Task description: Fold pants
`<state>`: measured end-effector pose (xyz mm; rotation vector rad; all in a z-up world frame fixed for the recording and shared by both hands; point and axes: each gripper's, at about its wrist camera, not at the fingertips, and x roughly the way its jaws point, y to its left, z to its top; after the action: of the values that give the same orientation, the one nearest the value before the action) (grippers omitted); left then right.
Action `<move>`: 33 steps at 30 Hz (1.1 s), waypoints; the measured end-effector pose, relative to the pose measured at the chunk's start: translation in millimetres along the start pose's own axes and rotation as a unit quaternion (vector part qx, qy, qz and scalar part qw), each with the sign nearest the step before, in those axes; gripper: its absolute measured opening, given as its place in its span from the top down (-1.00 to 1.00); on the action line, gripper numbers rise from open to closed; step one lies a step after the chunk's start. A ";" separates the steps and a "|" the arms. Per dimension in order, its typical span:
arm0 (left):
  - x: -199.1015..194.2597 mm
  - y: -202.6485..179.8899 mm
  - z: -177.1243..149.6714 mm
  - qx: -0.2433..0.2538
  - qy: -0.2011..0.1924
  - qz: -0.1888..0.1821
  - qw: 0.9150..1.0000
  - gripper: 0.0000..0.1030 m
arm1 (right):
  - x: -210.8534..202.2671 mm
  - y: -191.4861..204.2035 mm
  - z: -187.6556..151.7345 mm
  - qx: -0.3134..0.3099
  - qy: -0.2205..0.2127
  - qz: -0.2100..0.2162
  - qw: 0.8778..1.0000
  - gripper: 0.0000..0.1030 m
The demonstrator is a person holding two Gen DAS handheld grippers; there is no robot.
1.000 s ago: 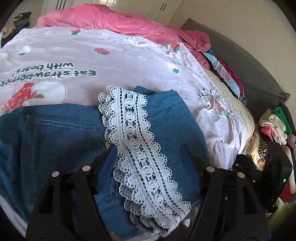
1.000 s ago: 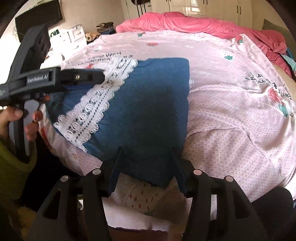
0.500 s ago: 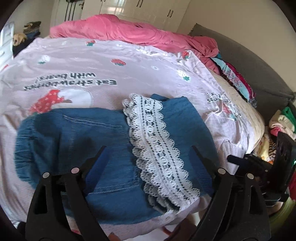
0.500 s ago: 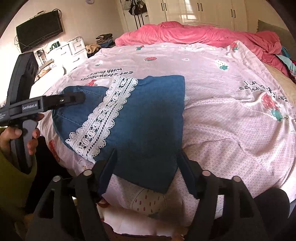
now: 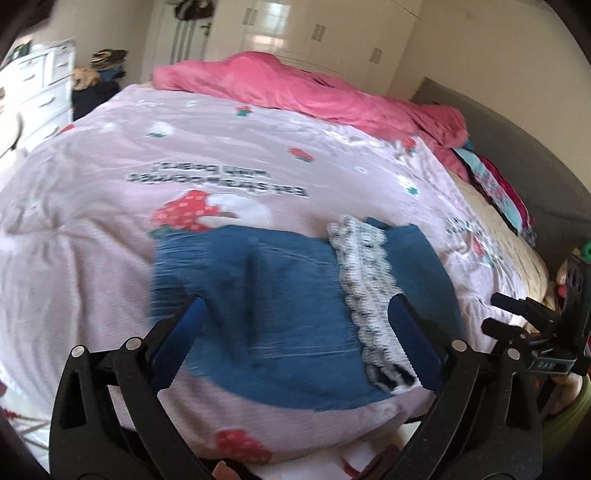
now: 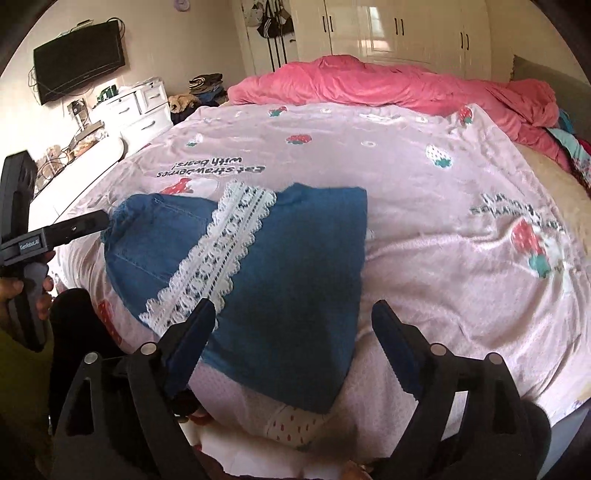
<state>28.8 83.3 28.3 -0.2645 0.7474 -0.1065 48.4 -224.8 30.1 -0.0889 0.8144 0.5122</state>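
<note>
Folded blue denim pants [image 6: 295, 280] with a white lace strip [image 6: 221, 251] lie flat on the pink strawberry bedspread [image 6: 424, 206], near its front edge. My right gripper [image 6: 293, 310] hovers just above their near edge, jaws opening, its pads clear of the cloth. My left gripper [image 5: 297, 317] hangs over the same pants [image 5: 280, 295] in a blurred view, jaws also opening with nothing pressed between them. The left gripper's finger [image 6: 74, 230] shows at the pants' left end in the right wrist view. The right gripper's body [image 5: 535, 332] shows at the right edge of the left wrist view.
A crumpled pink duvet [image 6: 388, 85] lies across the far end of the bed. Loose clothes [image 5: 498, 188] are piled along a grey headboard [image 5: 524, 155] on the right. White drawers [image 6: 136, 107], a wall television [image 6: 79, 59] and wardrobes [image 6: 399, 33] stand beyond.
Both grippers have drawn back and up from the pants and their jaws have widened. The left view has swung so that more of the bed shows. The pants stay flat.
</note>
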 end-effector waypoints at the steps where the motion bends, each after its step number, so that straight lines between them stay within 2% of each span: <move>1: -2.7 6.3 -0.9 -0.007 0.000 0.004 1.000 -0.81 | 1.3 2.7 4.1 -0.005 0.001 0.002 1.000 -0.71; 3: -4.3 19.5 -3.9 -0.023 0.002 0.013 1.000 -0.81 | 4.1 9.9 14.7 -0.011 0.000 0.012 1.000 -0.80; 9: -3.1 44.3 -14.1 -0.047 0.015 0.022 0.999 -0.81 | 18.0 41.0 50.6 -0.047 -0.001 0.041 0.998 -0.81; 17: 5.3 55.6 -25.9 -0.052 0.039 0.009 0.998 -0.81 | 52.9 88.7 99.6 -0.108 0.026 0.084 0.990 -0.83; 18: 6.6 55.6 -26.8 -0.055 0.040 0.007 0.998 -0.76 | 57.9 93.6 103.7 -0.114 0.029 0.091 0.989 -0.83; 21: 10.7 61.5 -29.4 -0.076 0.040 -0.016 0.996 -0.29 | 77.5 113.6 113.8 -0.145 0.046 0.098 0.983 -0.83; 24: 17.3 65.7 -32.3 -0.095 0.047 -0.037 0.994 0.03 | 98.3 132.0 119.7 -0.169 0.070 0.116 0.976 -0.83; 25: 18.8 65.9 -33.0 -0.097 0.051 -0.042 0.993 0.08 | 108.4 140.0 122.3 -0.173 0.083 0.126 0.973 -0.83; 33: 26.7 72.9 -35.7 -0.117 0.059 -0.071 0.989 0.08 | 156.9 186.2 132.7 -0.205 0.140 0.176 0.953 -0.83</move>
<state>24.1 141.1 -34.4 -0.5399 0.8599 -0.1715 140.0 36.9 31.3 -0.4122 0.9972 1.0196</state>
